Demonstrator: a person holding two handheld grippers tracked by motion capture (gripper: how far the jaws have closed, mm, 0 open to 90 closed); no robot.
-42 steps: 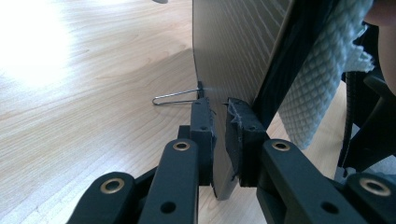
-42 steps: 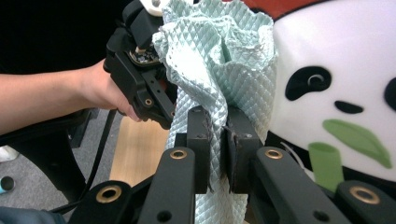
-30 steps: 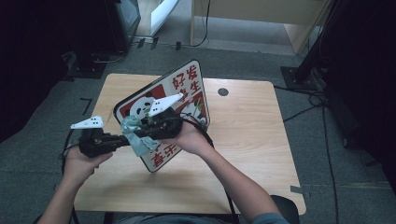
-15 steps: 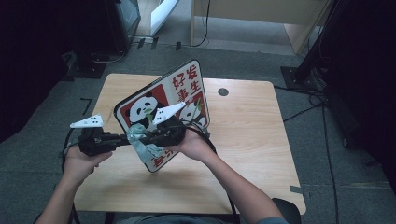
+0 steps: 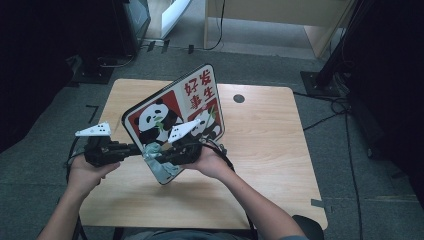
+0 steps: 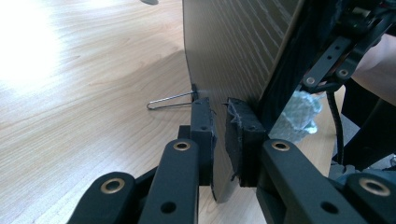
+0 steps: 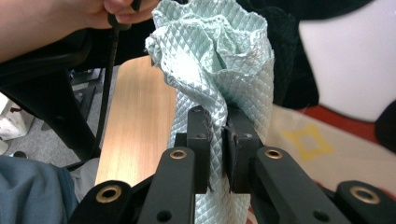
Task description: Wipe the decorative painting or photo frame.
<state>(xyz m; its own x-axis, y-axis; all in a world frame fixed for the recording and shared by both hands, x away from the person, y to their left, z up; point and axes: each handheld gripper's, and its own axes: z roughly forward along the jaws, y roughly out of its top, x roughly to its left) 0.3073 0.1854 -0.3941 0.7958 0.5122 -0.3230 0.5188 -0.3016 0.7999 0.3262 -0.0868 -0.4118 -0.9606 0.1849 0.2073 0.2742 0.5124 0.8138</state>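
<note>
Now left tool clamped on board's lower edge, right tool clamped on cloth alongside.

I see a board printed with black-and-white pandas on red and cream panels, with red characters on the cream part and a black rim; its back shows a brown wood-grain pattern. The cloth I hold is pale mint green with a quilted diamond pattern, and both my grippers, the left gripper and right gripper, are black with brass-coloured rivets. The table is light wood with a fine grain, standing on a dark grey floor.
</note>
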